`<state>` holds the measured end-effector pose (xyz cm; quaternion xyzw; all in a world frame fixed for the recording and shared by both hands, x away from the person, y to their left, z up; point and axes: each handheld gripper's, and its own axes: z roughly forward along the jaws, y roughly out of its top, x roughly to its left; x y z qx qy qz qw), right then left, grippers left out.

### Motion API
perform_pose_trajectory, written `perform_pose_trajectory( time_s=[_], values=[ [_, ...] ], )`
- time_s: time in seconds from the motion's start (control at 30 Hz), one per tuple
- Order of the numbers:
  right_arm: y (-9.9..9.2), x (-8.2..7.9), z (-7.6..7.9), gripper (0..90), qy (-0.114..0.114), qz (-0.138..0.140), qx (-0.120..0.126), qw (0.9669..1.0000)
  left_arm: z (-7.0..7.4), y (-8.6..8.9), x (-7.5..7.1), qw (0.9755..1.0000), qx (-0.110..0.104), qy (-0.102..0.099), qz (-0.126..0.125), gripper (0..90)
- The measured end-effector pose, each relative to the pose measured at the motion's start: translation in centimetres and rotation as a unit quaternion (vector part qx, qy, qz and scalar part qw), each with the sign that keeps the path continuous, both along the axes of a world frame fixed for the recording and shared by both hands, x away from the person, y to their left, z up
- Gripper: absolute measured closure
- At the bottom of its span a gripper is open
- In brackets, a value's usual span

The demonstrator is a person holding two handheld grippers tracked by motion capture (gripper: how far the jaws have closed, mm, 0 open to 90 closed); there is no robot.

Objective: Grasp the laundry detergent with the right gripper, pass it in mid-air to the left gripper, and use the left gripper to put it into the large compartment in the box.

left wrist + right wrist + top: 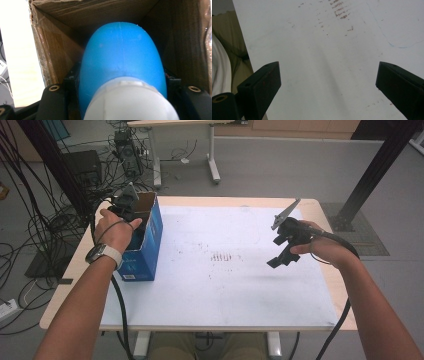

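A: Start at the left of the high view. What is there?

B: A blue box (145, 242) with its top open stands on the white sheet (225, 285), at the left edge of the table (320, 210). The left hand (114, 231) holds the left gripper (126, 207) down into the opening.

A: And its jaws?

B: In the left gripper view they are clamped on a blue rounded object (122, 60), which has a white part (130, 100) at the bottom of the frame. The black jaws press on it from both sides. Brown cardboard walls (55, 50) rise on the left, top and right of that frame, so the object sits inside the box (what it is exactly, I cannot tell).

A: Middle of the table?

B: Bare sheet with a patch of small brown marks (226, 256) near the centre.

A: The right side?

B: The right hand (325, 247) holds the right gripper (282, 257) above the sheet, at centre right, well apart from the box. In the right gripper view its fingers (262, 85) stand wide apart, with nothing but the marked sheet between them.
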<state>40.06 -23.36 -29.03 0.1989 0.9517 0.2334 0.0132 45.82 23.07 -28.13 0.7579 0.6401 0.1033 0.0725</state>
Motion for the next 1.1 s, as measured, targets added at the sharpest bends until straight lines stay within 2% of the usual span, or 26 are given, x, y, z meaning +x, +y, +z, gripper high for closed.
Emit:
perform_pose_trajectory(
  time_s=[1.1],
  values=[
    [0.06,-0.06,-0.01,5.8,0.000,0.000,-0.002,1.0000,-0.01,0.07,0.03,1.0000,-0.003,0.000,0.000,37.5]
  ],
)
